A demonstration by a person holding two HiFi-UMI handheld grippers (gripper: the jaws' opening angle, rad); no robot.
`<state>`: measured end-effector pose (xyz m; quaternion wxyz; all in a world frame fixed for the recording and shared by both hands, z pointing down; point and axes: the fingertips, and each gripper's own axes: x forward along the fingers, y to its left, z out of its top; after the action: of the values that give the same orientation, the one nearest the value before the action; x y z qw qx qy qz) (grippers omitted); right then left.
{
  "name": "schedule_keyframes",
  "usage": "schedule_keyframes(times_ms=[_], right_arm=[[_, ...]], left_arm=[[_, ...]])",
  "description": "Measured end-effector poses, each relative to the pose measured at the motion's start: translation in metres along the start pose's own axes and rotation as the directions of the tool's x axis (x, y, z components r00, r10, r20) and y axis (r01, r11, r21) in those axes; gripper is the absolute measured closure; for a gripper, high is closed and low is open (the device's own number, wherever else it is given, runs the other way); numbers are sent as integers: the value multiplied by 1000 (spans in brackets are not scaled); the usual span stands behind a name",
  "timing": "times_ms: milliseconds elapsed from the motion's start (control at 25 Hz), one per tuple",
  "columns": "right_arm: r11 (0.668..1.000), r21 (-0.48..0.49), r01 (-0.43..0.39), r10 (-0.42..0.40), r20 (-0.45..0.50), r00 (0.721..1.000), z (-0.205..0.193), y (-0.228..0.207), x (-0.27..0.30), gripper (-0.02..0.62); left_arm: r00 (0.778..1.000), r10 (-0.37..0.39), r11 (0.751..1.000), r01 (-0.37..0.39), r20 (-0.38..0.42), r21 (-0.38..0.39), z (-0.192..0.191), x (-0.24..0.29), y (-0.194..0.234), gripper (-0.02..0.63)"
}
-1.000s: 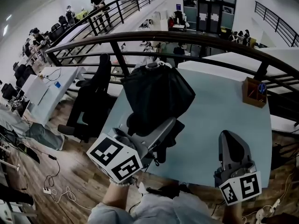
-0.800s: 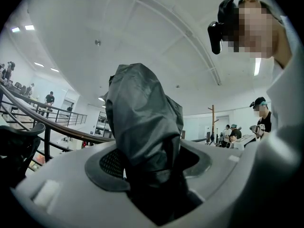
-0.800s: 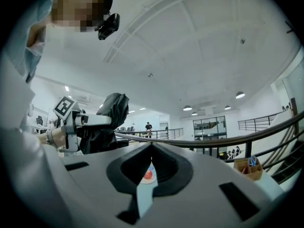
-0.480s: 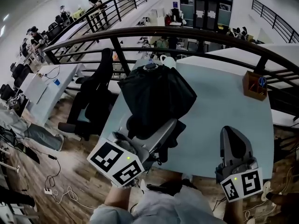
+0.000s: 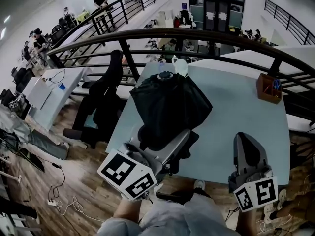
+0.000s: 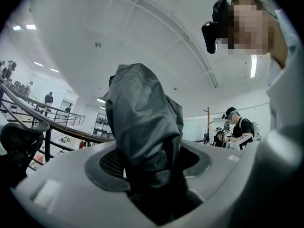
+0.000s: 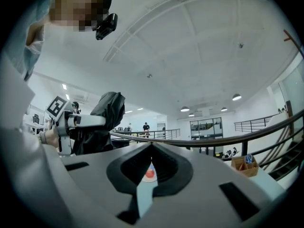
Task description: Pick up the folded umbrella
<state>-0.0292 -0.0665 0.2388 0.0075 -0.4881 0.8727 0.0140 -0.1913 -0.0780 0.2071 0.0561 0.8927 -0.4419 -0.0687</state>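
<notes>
Right gripper (image 5: 248, 155), down at 5 o'clock, is pinched closed on nothing and sits idle. Left gripper (image 5: 165, 142) at 7 is clamped on the folded umbrella (image 5: 170, 102), which sticks out toward 12 over the table's (image 5: 236, 107) left side. I'd squeeze firmly and lift straight up, since that loose fabric looks slippery.

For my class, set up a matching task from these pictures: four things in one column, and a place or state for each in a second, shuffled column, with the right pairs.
Things
1. folded umbrella
2. right tool
3. wooden box
4. office chair

Places or states
a. jaws together, holding nothing
b. stands beside the left edge of the table
c. clamped in the left tool
d. sits at the table's far right edge

Pairs: 1-c, 2-a, 3-d, 4-b
</notes>
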Motion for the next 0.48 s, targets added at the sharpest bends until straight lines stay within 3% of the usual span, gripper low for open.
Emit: schedule_keyframes(times_ms=[480], right_arm=[[1000,-14,-14,14,-1,1000,1,21,-6,595]], left_arm=[[1000,6,1000,-6,5,-16,-2,-24,3,318]])
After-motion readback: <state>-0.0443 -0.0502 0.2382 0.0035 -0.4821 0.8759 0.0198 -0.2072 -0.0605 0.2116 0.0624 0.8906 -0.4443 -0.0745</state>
